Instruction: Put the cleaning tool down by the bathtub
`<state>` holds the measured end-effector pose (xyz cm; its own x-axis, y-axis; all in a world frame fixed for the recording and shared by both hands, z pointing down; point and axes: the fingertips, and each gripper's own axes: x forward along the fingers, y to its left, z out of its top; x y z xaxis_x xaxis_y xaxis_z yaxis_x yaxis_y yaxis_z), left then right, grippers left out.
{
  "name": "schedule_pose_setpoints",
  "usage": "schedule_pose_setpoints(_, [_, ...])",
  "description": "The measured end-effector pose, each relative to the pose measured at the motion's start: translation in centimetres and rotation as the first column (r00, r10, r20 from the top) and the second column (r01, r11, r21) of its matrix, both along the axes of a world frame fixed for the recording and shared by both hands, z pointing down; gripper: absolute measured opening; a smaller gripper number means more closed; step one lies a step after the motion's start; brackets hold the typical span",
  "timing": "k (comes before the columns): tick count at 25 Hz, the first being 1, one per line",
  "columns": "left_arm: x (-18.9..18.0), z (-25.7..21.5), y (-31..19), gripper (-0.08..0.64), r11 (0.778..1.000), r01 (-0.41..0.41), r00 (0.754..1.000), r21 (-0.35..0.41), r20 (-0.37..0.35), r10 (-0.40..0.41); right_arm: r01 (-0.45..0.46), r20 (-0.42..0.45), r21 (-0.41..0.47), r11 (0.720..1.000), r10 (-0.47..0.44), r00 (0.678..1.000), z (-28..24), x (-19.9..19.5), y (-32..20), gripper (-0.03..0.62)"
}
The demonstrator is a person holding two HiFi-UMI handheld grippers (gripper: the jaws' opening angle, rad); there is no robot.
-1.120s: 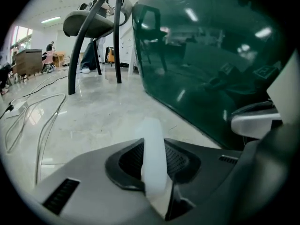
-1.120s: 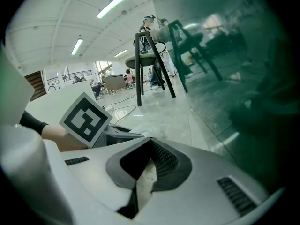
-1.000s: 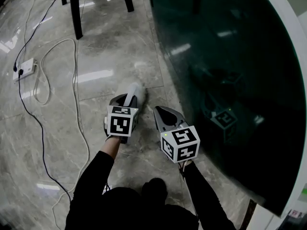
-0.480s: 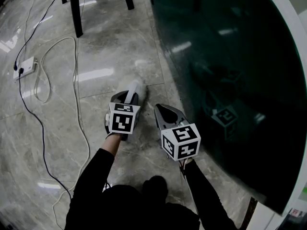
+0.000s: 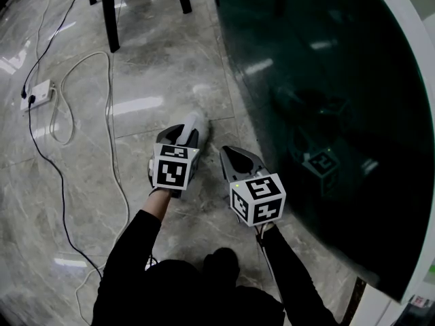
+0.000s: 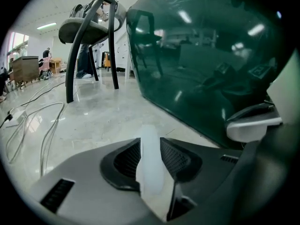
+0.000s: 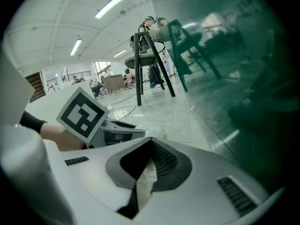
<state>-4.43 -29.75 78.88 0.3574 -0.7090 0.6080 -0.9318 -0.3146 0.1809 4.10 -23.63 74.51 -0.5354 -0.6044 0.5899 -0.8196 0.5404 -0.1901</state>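
Note:
The cleaning tool (image 5: 194, 125), a pale whitish handle, sticks forward out of my left gripper (image 5: 182, 138) and its far end lies low on the marble floor. In the left gripper view the tool (image 6: 150, 165) stands upright between the two mesh pads, which still seem to touch it while the jaws are opening. The dark green bathtub (image 5: 326, 100) rises just to the right, a short way from the tool. My right gripper (image 5: 235, 157) hovers beside the tub wall with its jaws together. A small pale scrap (image 7: 145, 184) sits low in its slot.
Black chair legs (image 5: 109, 15) stand on the floor ahead. A white power strip (image 5: 37, 95) and looping cables (image 5: 109, 148) lie to the left. The tub's white rim (image 5: 408, 39) curves along the right. The left gripper's marker cube (image 7: 82, 114) is close to the right gripper.
The left gripper with the tool has edged slightly forward and down toward the floor. The right gripper has hardly moved.

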Motion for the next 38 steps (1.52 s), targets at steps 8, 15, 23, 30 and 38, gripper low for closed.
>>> schedule_pose_setpoints(8, [-0.8,-4.7,0.1,0.124,0.996,0.005,0.998,0.091,-0.058,0.000,0.003,0.012,0.010,1.000,-0.003,1.000,-0.5,-0.8,0.1,0.000])
schedule_pose_setpoints(15, [-1.7,-7.6,1.8,0.105,0.991,-0.016,0.996,0.134,-0.085,0.028,0.017,0.015,0.027,0.999,-0.018,1.000,-1.9,-1.5,0.8,0.000])
schedule_pose_setpoints(23, [-2.2,-9.9,4.9,0.019,0.982,-0.019,0.991,0.189,-0.125,0.044,0.003,0.017,0.042,0.999,-0.004,1.000,-3.0,-0.5,1.4,0.000])
schedule_pose_setpoints(30, [-2.5,-9.6,6.6,0.008,0.984,-0.011,0.989,0.179,-0.147,0.037,0.009,0.013,0.036,0.999,-0.010,1.000,-2.8,-0.3,2.0,0.000])
schedule_pose_setpoints(38, [-2.5,-8.9,7.1,0.008,0.989,0.007,0.985,0.148,-0.171,0.018,0.018,0.019,0.043,0.999,-0.019,1.000,-2.9,-0.9,2.3,0.000])
